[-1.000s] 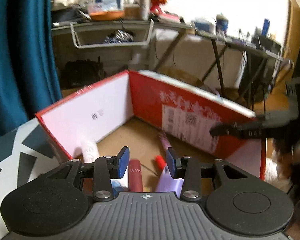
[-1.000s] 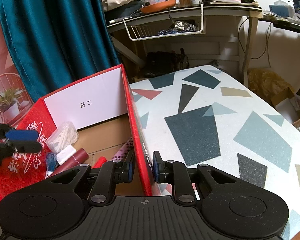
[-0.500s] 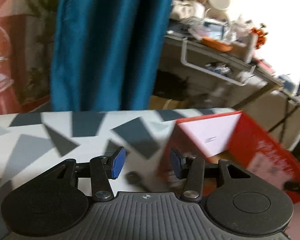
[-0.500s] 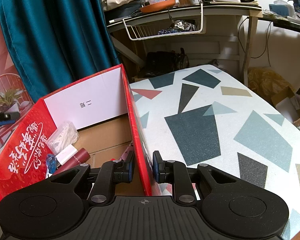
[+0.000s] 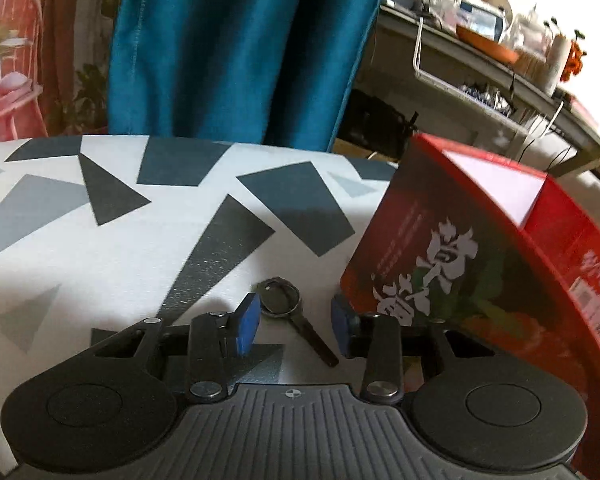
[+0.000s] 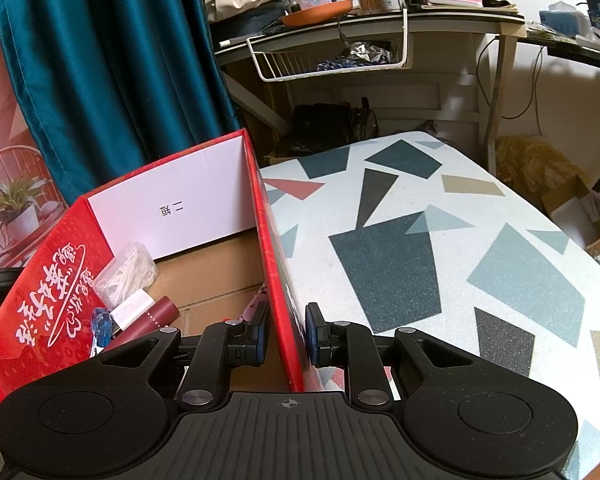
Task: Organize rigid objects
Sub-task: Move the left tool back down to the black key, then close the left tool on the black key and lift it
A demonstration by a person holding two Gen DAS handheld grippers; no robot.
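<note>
While clamped on the right wall of the red box (image 6: 278, 280), right gripper (image 6: 286, 334) idle; left gripper (image 5: 294, 326), nearer, part open and just closing, straddling the untouched key (image 5: 286, 306) on the table (image 5: 140, 248), blade toward five o'clock, head at eleven.

Teal curtain (image 6: 100, 80) hangs behind patterned table (image 6: 420, 240). Cluttered desk (image 6: 380, 20) beyond, wire basket (image 6: 328, 60) hung under it. Red chair (image 6: 16, 184) with potted plant (image 6: 16, 204) at left.
</note>
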